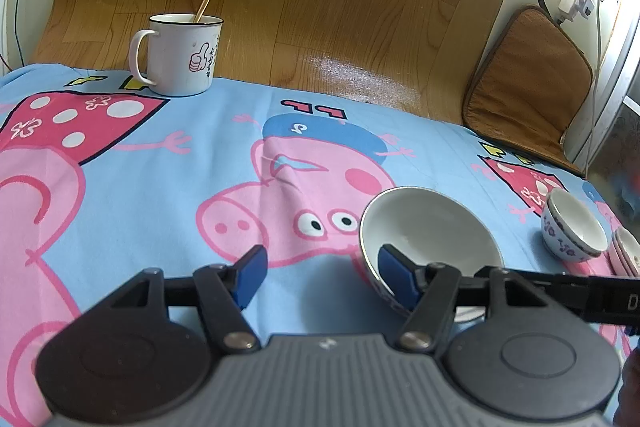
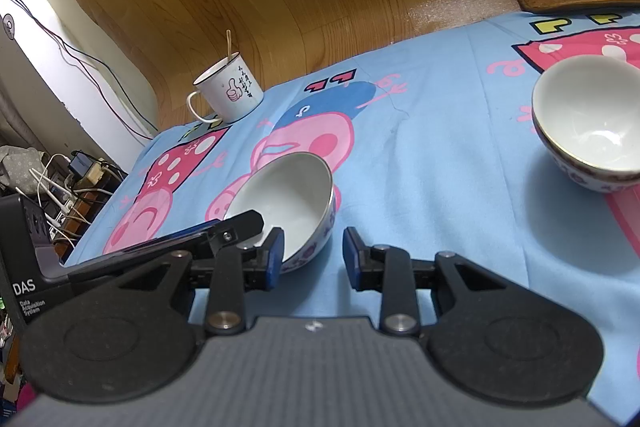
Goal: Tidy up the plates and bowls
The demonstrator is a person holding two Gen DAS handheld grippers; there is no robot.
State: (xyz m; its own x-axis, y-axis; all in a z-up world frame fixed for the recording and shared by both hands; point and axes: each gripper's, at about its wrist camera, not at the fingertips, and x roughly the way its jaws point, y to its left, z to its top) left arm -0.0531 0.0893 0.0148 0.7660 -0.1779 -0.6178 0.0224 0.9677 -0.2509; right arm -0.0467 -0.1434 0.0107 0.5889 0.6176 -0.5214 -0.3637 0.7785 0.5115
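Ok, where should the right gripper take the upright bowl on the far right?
Take the patterned bowl by its near rim, fingers straddling the wall, coming down from the near side. It stands upright, mouth up, with a thin wall, and looks too wide to span.

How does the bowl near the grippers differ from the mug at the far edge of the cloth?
The near bowl is tilted, its opening facing sideways; the mug stands upright. The bowl looks empty, while a thin stick leans inside the mug. The bowl has a blue pattern outside and no handle; the mug has a handle and a pink thumbs-up drawing. Both are white and rest on the blue cartoon cloth.
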